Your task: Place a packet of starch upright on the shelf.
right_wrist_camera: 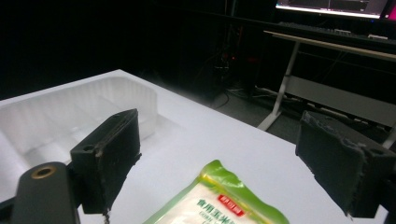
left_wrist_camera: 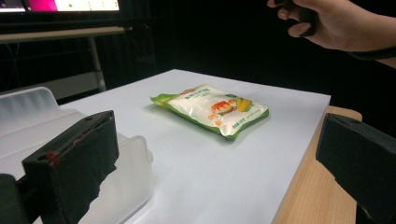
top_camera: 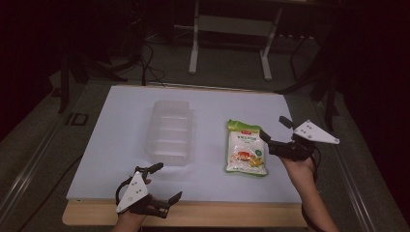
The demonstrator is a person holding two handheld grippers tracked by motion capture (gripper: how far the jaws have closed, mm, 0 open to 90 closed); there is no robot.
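A dim lab or office workroom is suggested: a white sheet (top_camera: 203, 104) is laid over a wooden desk (top_camera: 193, 213), lit monitors (right_wrist_camera: 334, 5) are seen at the far side, cables (top_camera: 147, 63) are trailed across grey carpet, and a white-legged stand (top_camera: 232, 43) is placed beyond.

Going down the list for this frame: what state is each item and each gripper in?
Food packet: sealed, lying flat on the white sheet, untouched.
Clear plastic container: empty, no lid on it, resting on the sheet.
Left gripper: open, holding nothing.
Right gripper: open, nothing between its jaws, beside the packet.
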